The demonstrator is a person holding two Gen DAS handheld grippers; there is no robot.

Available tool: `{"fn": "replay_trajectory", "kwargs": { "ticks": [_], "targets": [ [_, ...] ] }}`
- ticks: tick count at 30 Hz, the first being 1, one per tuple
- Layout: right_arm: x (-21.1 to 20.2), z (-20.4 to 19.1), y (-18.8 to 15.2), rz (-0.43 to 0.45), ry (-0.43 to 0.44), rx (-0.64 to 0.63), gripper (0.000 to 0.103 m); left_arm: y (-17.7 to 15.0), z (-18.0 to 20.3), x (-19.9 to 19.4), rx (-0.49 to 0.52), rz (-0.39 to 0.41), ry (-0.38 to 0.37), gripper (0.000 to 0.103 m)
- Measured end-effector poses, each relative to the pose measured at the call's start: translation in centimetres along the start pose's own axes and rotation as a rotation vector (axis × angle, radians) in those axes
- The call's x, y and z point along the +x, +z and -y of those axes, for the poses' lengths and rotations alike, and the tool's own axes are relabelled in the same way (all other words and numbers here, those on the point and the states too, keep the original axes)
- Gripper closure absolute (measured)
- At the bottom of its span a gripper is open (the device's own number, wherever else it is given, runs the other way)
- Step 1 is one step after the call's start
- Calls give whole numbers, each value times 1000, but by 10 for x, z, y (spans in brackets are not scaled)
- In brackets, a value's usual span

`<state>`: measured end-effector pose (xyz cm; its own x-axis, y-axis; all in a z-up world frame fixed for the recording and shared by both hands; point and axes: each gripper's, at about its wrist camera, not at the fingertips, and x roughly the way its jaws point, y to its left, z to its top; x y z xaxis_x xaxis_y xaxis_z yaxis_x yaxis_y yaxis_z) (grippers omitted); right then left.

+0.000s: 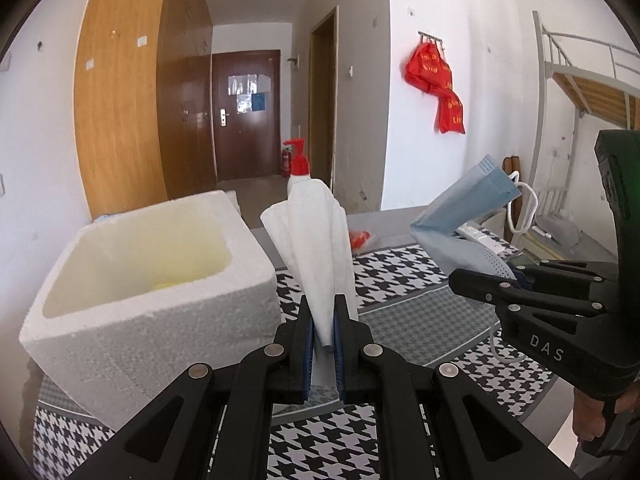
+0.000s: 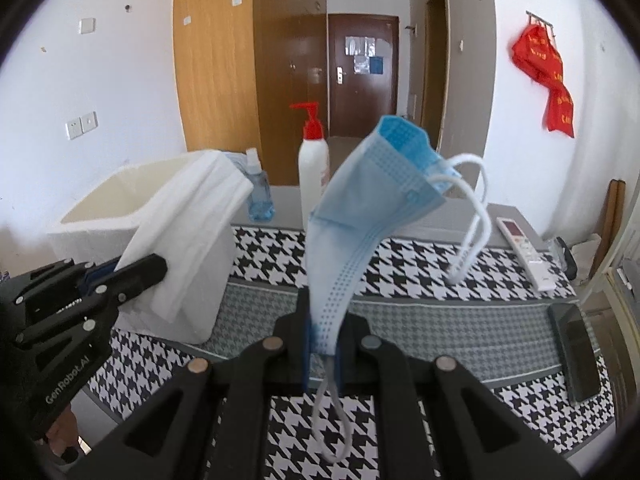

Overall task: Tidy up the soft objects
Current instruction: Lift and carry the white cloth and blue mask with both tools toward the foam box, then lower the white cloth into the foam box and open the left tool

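White cloth pinched in left gripper, lifted off the houndstooth mat, just right of the foam box's near right edge. Further right, blue face mask clamped in right gripper, ear loops dangling over open mat, remote well clear at far right.

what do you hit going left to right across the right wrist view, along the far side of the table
foam box → white cloth held in the left claw → blue bottle → white pump bottle → blue face mask in the right claw → remote control → phone
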<state>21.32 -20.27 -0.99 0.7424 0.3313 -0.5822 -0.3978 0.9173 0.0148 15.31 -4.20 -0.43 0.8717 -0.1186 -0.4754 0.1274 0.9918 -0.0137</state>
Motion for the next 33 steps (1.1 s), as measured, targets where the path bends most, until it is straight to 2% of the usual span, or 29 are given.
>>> {"fn": "replay_trajectory", "kwargs": {
  "ticks": [21, 33],
  "targets": [
    [-20, -17, 27, 123, 53, -41, 91, 24, -13, -26, 11, 115, 68, 94],
    [-18, -29, 40, 156, 105, -73, 91, 30, -33, -32, -32, 151, 165, 94]
  ]
}}
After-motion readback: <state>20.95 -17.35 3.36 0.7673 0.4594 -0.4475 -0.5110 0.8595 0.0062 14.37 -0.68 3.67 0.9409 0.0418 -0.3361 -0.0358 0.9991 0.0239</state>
